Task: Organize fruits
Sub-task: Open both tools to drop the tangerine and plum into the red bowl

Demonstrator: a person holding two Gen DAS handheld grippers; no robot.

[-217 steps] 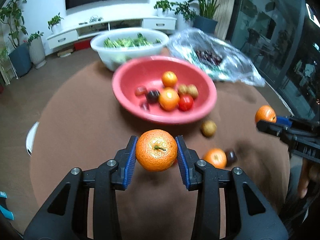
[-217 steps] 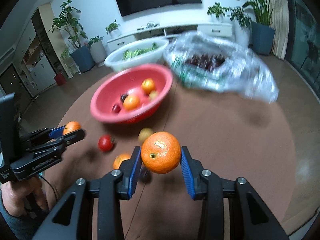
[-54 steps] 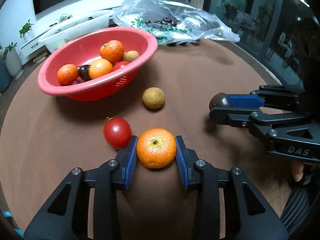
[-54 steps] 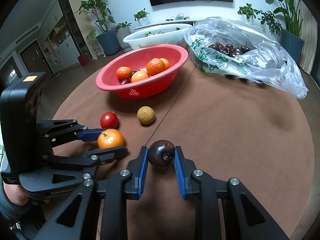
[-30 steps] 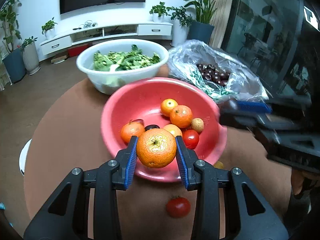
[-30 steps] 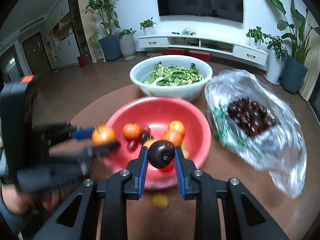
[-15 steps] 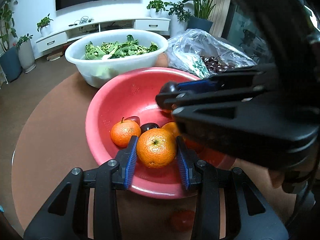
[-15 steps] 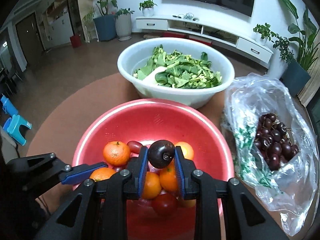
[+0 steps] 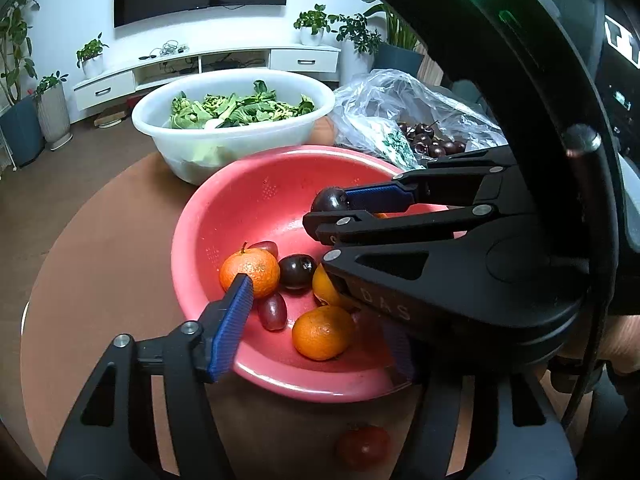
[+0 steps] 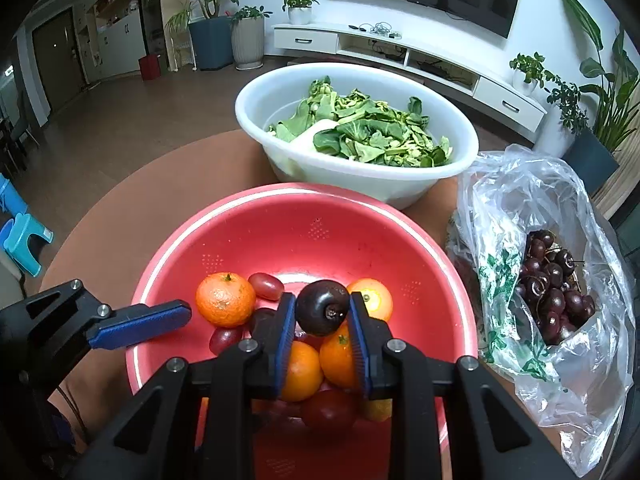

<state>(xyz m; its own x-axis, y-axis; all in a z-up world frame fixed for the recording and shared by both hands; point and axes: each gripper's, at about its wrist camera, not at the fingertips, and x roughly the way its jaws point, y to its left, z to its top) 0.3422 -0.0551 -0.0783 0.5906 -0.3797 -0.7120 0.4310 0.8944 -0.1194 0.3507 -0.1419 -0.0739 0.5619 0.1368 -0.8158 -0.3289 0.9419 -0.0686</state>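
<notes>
A red bowl holds several mandarins, grape tomatoes and a dark plum. My left gripper hangs over its near side with jaws opening. A mandarin lies loose in the bowl between them, and no pad touches it. Its left pad shows, but the other finger is mostly hidden behind the right gripper. My right gripper is shut on a dark plum just above the piled fruit. In the right wrist view one blue pad of the left gripper reaches in from the left.
Behind the bowl stands a white basin of greens. A plastic bag of cherries lies at its right. One red tomato sits on the round brown table near me.
The left jaws have parted and the mandarin they held now lies in the red bowl. The right gripper with the plum has come in low over the bowl.
</notes>
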